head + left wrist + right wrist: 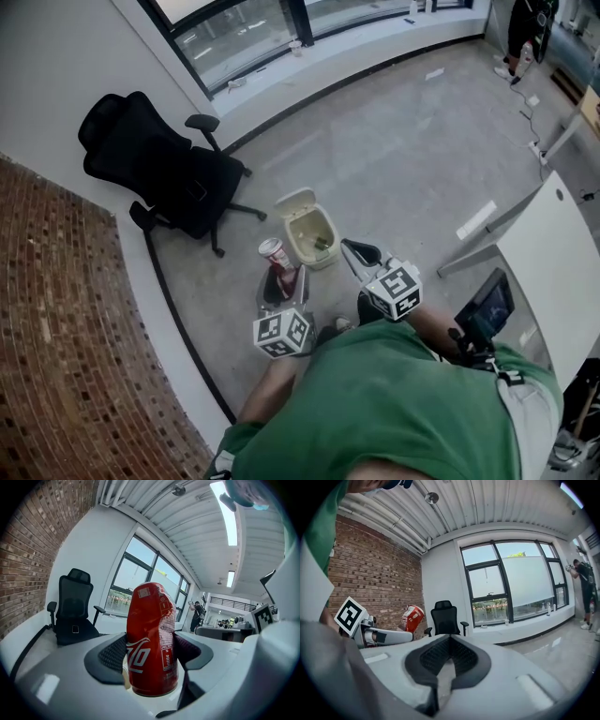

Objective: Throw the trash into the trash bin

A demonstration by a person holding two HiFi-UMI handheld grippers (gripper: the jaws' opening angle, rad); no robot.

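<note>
A dented red soda can [277, 259] stands upright in my left gripper [279, 277], just left of the cream trash bin [323, 249], whose lid is flipped open. In the left gripper view the red soda can [152, 639] fills the gap of the left gripper [152, 652], with a dark pad pressed on each side. My right gripper [351, 247] hovers at the bin's right rim. In the right gripper view the right gripper [449, 654] is shut with nothing between its pads. The red soda can [412, 617] and the left gripper's body [375, 634] show there at the left.
A black office chair [169, 173] stands left of the bin by the white wall. A brick wall [56, 328] lies at the left. A white desk [553, 272] and a dark screen [487, 309] are at the right. A person [525, 28] stands far off by the windows.
</note>
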